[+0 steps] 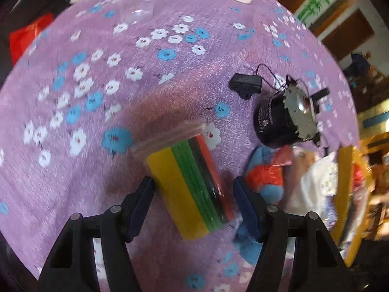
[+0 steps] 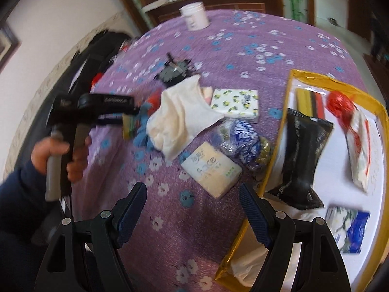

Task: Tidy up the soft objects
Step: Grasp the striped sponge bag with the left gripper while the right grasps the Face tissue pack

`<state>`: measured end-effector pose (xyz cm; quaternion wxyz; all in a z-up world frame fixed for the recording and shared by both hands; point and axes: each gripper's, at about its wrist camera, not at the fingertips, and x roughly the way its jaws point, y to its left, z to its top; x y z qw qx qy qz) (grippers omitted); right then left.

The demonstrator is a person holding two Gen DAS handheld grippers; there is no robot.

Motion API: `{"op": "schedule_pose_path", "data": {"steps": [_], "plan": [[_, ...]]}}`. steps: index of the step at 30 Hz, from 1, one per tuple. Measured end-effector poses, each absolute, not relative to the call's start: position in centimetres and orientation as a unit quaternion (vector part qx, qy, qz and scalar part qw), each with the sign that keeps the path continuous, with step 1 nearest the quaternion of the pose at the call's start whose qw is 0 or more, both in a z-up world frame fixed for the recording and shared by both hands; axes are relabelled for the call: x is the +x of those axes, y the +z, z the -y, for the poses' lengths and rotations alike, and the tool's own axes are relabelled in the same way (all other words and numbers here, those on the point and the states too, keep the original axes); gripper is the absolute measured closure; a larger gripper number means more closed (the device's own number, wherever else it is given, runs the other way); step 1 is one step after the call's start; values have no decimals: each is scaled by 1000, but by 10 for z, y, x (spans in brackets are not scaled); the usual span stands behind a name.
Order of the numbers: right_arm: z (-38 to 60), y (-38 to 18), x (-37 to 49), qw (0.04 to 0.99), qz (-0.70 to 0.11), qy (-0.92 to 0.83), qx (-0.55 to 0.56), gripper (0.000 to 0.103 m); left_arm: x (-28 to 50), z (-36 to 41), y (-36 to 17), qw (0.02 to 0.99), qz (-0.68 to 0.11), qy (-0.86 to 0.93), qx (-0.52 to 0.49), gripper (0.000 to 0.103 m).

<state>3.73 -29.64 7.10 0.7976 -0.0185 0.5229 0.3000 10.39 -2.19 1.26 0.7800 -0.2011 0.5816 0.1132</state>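
Note:
A clear zip bag of yellow, green, black and red strips [image 1: 194,182] lies tilted on the purple flowered tablecloth [image 1: 121,85]. My left gripper [image 1: 193,187] is open and straddles this bag, one finger on each side; I cannot tell whether the pads touch it. A blue and orange plush toy [image 1: 265,177] lies just right of the bag. My right gripper [image 2: 193,197] is open over bare cloth with nothing between its fingers. A pale tissue pack [image 2: 211,168] lies just ahead of it. The right wrist view shows a hand holding the left gripper [image 2: 121,119] low over the pile.
A gold-rimmed white tray [image 2: 287,112] at the right holds a black pouch [image 2: 301,155], a red ribbon ball [image 2: 340,104] and several packs. A white cloth [image 2: 184,114], a lemon-print pack [image 2: 235,103] and a blue-white bag [image 2: 239,131] lie mid-table. A black lens-like device [image 1: 284,119] stands behind the toy.

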Motion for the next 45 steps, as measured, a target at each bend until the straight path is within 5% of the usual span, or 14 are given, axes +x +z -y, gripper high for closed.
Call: {"op": "schedule_pose_path", "data": {"steps": [7,17,20,28,29,31,45], "plan": [[273,42,65,765,-551,322,-84,21,99,44,12,790,-595,93,-112,50],[243,19,80,752,-561,318,-137,22,69,8,18,795,-588,86,-123,49],[237,18,74,747,-569,317,-130,52,70,7,18,794,-589,92,-116,42],[236,17,63,753,-569,313,-101,50,88,17,6,799,-589,99,-73,34],[236,16,62,755,-569,311,-101,50,88,17,7,803,-584,100,-69,36],[236,16,61,756,-569,310,-93,50,86,18,9,812,-572,100,-64,63],[250,39,45,767,-553,324,-40,52,40,21,54,840,-531,60,-93,66]]}}
